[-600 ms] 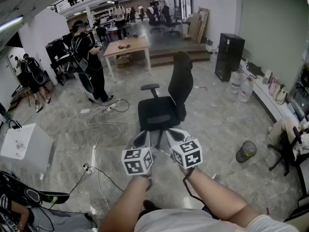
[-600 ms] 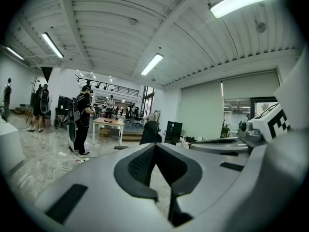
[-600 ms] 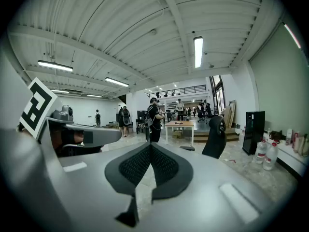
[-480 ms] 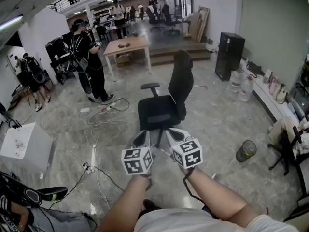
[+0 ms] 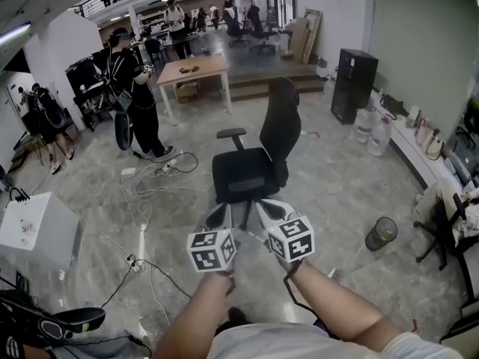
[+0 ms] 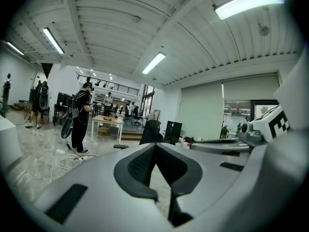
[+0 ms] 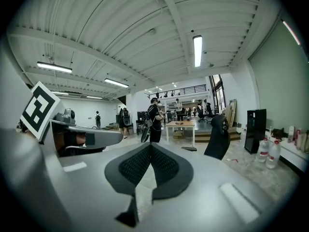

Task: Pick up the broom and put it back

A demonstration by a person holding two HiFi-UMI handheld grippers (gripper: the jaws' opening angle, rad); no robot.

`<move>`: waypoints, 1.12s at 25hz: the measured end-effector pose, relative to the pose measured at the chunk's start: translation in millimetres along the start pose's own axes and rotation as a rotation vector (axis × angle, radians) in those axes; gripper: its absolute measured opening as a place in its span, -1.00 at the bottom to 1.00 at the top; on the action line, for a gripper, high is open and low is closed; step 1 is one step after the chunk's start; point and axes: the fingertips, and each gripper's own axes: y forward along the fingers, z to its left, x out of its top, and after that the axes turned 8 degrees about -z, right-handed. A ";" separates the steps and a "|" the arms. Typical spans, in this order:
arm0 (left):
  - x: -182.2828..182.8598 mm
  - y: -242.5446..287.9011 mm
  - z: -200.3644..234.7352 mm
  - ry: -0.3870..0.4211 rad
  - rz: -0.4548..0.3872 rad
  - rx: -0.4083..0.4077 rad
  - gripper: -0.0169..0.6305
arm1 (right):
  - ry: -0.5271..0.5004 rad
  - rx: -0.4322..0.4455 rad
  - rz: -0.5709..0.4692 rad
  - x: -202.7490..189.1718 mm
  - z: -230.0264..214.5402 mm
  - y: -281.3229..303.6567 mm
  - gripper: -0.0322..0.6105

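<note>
chair (image 5: 247,172): black | table (image 5: 196,69): light wood | floor (image 5: 352,189): grey, marbled | left gripper (image 6: 154,145): grey and black

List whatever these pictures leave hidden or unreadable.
- Broom: in no view; I cannot tell where it is.
- Items on the wooden table: head view, too small.
- Bin contents: head view, too small.
- Floor at the person's feet: head view, hidden by the arms.

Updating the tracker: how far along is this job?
Done: nothing; no broom shows in any view. In hand: nothing; the grey left tool and grey right tool are shut and empty, pointing at the black office chair. Left: find the broom, pick it up, put it back.
</note>
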 end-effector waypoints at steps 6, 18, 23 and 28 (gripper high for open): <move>-6.2 28.0 46.4 -0.018 0.014 -0.018 -0.92 | 0.001 -0.016 0.012 -8.8 1.3 50.3 -0.89; -16.0 85.5 139.8 -0.033 0.070 -0.063 -0.92 | 0.027 -0.076 0.085 -44.8 -4.7 148.4 -0.89; -35.1 119.5 162.9 -0.060 0.104 -0.048 -0.92 | 0.041 -0.062 0.126 -69.8 -31.8 188.9 -0.89; -71.7 169.1 173.1 -0.087 0.159 -0.002 -0.92 | 0.054 -0.007 0.187 -105.6 -74.3 235.6 -0.89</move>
